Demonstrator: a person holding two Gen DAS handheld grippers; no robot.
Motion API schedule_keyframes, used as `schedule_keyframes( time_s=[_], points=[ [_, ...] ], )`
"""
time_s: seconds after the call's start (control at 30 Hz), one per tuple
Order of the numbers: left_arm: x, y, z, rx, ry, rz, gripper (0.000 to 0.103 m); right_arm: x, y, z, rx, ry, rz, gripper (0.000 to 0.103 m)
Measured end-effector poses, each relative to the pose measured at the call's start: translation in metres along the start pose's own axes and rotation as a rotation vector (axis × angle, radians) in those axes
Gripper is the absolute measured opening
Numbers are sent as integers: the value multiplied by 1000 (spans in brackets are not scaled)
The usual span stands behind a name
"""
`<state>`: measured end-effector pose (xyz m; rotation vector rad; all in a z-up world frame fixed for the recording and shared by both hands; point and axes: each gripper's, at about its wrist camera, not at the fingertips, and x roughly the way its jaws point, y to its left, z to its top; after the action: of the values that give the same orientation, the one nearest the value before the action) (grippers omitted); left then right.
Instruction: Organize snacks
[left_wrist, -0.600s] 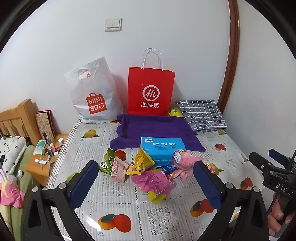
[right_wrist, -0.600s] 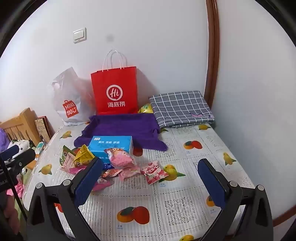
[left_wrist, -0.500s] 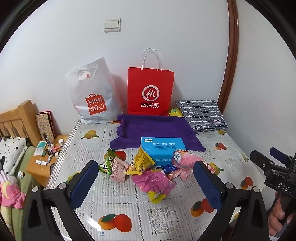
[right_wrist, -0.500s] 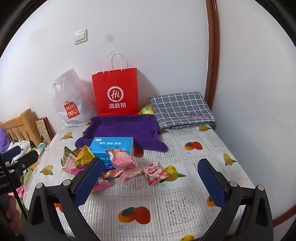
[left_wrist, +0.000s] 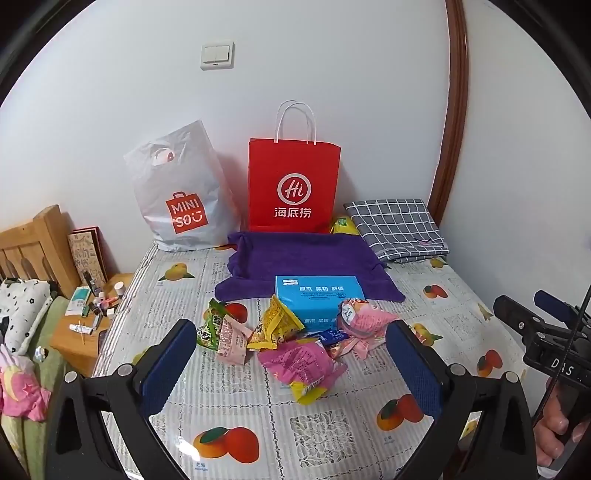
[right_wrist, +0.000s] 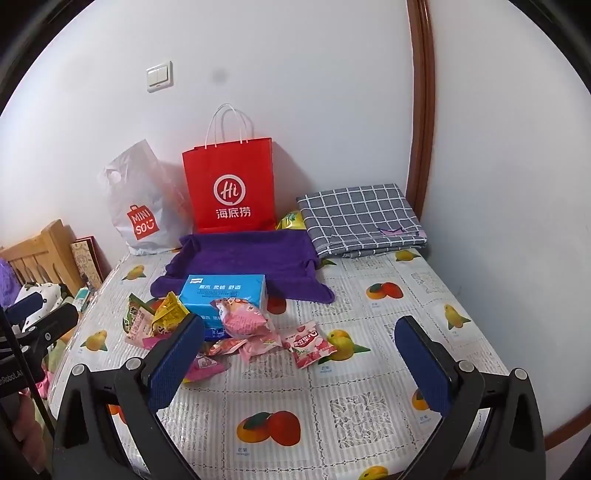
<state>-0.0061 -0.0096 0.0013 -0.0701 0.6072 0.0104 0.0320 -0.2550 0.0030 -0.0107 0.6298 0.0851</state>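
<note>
— Where are the snack packets (left_wrist: 284, 339)?

— They lie in a heap on the table (left_wrist: 258, 417), in the middle. The tissue box (left_wrist: 318, 301) is right behind them, and some packets touch it. One packet (right_wrist: 310, 344) lies alone, just right of the heap.

— What is behind the box?

— A towel (left_wrist: 303, 264), spread flat. The box sits on its front edge. Behind the towel, two bags stand by the wall (left_wrist: 332, 74). The plastic bag (left_wrist: 181, 195) is on the left, the paper bag (left_wrist: 293, 188) on the right.

— And in the far right corner?

— A folded cloth (left_wrist: 397, 229) lies there. A small stand (left_wrist: 88, 328) with little bottles is left of the table.
</note>
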Motion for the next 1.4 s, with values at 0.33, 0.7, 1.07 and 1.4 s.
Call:
schedule_keyframes(
  time_s=[0.33, 0.7, 1.07, 1.4],
  points=[
    [2, -1, -1, 11, 4, -4, 103, -1, 0, 1, -5, -2, 1, 101],
    [4, -7, 5, 69, -22, 23, 103, -2, 3, 0, -5, 6, 10, 101],
    [9, 13, 9, 3, 3, -4, 103, -7, 8, 0, -28, -8, 8, 101],
    [-1, 10, 6, 13, -5, -4, 103, -6, 9, -2, -23, -8, 11, 101]
  ],
)
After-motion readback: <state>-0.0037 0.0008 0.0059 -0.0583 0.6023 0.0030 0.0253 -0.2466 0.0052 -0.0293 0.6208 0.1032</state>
